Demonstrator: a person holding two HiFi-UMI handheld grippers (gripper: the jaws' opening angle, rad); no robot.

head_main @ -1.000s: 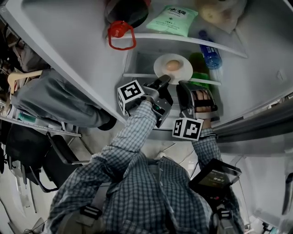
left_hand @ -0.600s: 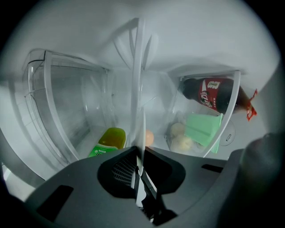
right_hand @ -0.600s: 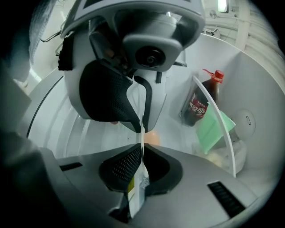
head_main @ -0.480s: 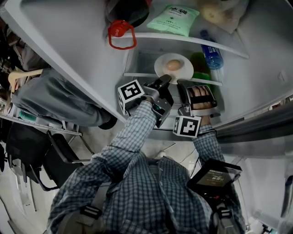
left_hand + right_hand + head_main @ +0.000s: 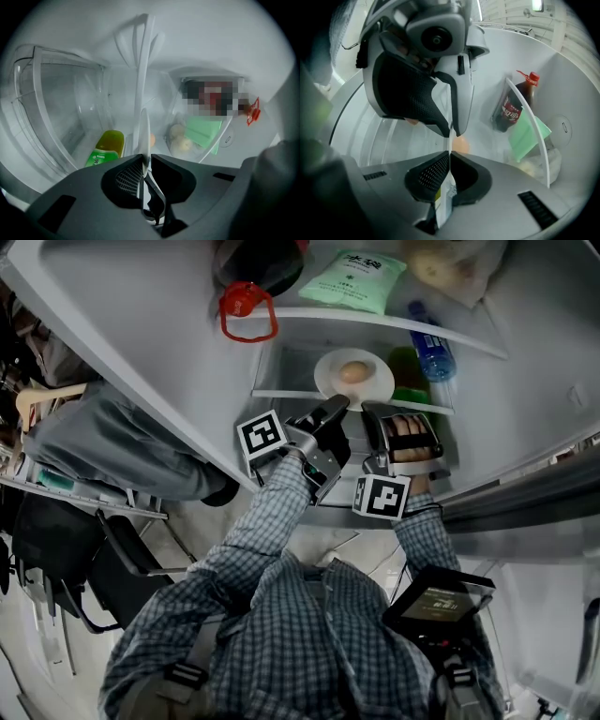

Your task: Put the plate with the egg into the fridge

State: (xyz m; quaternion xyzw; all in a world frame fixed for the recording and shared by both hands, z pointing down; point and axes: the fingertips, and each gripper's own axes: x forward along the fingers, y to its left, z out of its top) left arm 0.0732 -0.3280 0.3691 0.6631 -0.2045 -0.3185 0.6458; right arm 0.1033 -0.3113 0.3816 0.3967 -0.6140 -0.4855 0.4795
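Note:
A white plate with a brown egg hangs level just inside the fridge, over a glass shelf. My left gripper is shut on the plate's near left rim. My right gripper is shut on the near right rim. In the left gripper view the plate shows edge-on between the jaws of the left gripper, and the egg peeks past it. In the right gripper view the plate's edge runs into the right gripper, with the egg behind it and the left gripper gripping from above.
A green bottle and a blue-capped bottle lie right of the plate. On the shelf above are a green packet, a dark bottle with a red cap and a pale bag. The fridge door stands open at left.
Both grippers and the plate have edged slightly forward into the fridge. The left gripper's marker cube has shifted a little to the left. Both grips are unchanged.

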